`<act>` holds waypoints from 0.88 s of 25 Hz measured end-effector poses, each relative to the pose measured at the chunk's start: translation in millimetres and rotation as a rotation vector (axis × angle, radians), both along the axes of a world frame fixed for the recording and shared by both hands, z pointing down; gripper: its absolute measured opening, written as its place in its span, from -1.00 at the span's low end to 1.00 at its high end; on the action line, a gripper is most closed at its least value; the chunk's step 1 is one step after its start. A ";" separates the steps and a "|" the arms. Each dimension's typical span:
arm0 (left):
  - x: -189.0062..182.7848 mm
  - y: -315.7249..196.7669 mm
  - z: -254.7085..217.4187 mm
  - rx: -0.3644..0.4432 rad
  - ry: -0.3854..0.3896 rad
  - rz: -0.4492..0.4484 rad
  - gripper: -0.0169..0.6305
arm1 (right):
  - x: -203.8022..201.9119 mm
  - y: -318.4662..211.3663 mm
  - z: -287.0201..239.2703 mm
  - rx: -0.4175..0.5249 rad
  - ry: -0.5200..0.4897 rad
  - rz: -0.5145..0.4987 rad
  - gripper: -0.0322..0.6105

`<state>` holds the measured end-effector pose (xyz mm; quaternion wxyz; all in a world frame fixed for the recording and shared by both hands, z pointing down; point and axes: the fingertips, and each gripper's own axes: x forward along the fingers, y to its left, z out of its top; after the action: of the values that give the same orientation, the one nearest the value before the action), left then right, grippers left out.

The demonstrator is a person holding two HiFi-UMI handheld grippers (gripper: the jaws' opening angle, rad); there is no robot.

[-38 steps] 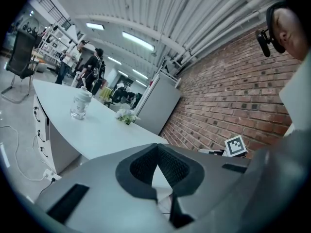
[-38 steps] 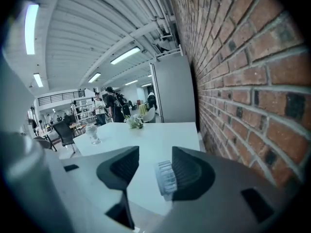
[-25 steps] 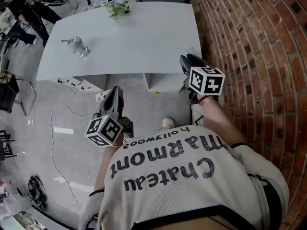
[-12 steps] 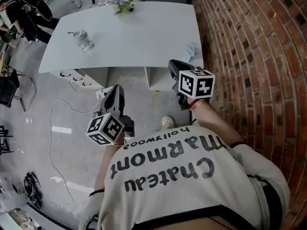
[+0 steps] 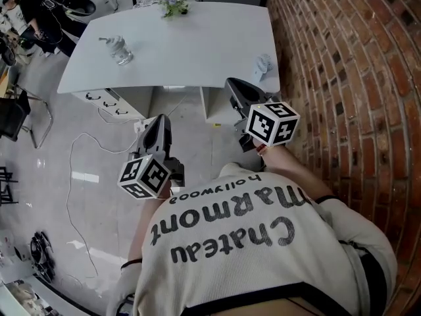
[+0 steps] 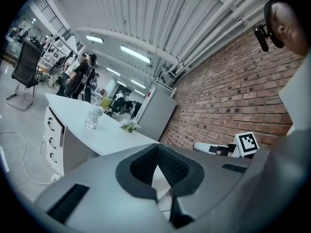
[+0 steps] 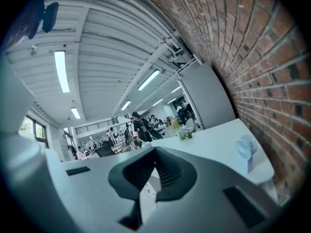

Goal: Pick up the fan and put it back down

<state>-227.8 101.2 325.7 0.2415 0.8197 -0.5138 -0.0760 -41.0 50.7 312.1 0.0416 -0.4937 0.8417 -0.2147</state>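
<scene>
Black chair parts at the far left of the head view are cut off by the frame, and the clutter beyond them is too small for me to name. A thin cable loops over the pale glossy floor. My left claw hangs above that floor, short of the desk. In its own view the jaws meet at their tips with nothing between them. My own shirt fills the bottom of the head view and hides everything under it. On the white desk a clear jar stands toward the left and a small bunch of flowers sits at the far edge. My right claw hovers just off the near right corner, jaws closed together and empty. The fan, a small pale one, stands upright near the desk's right edge, beside the brick wall and apart from both claws. In the right gripper view the claw's body covers the desk's near part. People deeper in the room are too distant to make out.
</scene>
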 end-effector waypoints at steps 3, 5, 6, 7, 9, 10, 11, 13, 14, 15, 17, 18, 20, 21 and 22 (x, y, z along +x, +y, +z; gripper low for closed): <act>1.8 1.3 0.9 -0.004 0.000 -0.006 -0.94 | 4.5 -0.2 0.8 -0.004 -0.012 0.006 -0.89; 3.9 0.8 -1.1 -0.002 -0.001 -0.011 -0.94 | 9.4 -2.2 1.8 -0.015 -0.011 0.011 -0.89; 5.0 0.0 -3.2 0.000 0.000 -0.015 -0.94 | 12.0 -3.4 1.3 -0.019 -0.008 0.011 -0.89; 6.5 -0.9 -5.6 0.002 0.002 -0.020 -0.94 | 14.5 -4.5 0.4 -0.023 -0.005 0.010 -0.89; 10.9 -2.4 -9.9 0.003 0.007 -0.028 -0.94 | 19.6 -6.2 -2.1 -0.027 0.003 0.003 -0.89; 13.6 -3.1 -11.5 0.003 0.009 -0.032 -0.94 | 22.1 -6.8 -3.4 -0.028 0.010 -0.004 -0.89; 16.7 -3.9 -12.8 0.001 0.013 -0.035 -0.94 | 24.5 -7.2 -4.5 -0.028 0.020 -0.011 -0.89; 23.8 -6.0 -15.4 0.000 0.021 -0.041 -0.94 | 30.2 -8.5 -6.7 -0.030 0.037 -0.028 -0.89; 27.5 -7.2 -16.4 0.000 0.024 -0.044 -0.94 | 33.7 -9.8 -7.8 -0.030 0.044 -0.034 -0.89; 31.1 -8.2 -16.9 0.000 0.025 -0.047 -0.94 | 37.6 -11.2 -8.2 -0.030 0.048 -0.038 -0.89; 36.6 -8.8 -15.5 -0.005 0.025 -0.051 -0.94 | 45.0 -13.4 -6.7 -0.035 0.052 -0.039 -0.89; 38.0 -8.6 -13.4 -0.010 0.023 -0.053 -0.94 | 47.6 -14.3 -4.5 -0.040 0.051 -0.038 -0.89; 38.4 -8.0 -7.3 -0.024 0.022 -0.059 -0.94 | 49.8 -15.6 1.8 -0.052 0.052 -0.039 -0.89; 37.8 -7.7 -4.3 -0.031 0.022 -0.062 -0.94 | 49.6 -15.9 5.0 -0.059 0.054 -0.041 -0.89; 37.2 -7.2 -1.8 -0.036 0.022 -0.066 -0.94 | 49.0 -15.9 7.9 -0.064 0.056 -0.044 -0.89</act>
<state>-190.7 94.0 324.0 0.2593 0.7970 -0.5391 -0.0834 8.0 34.7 320.0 -0.0025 -0.4819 0.8459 -0.2287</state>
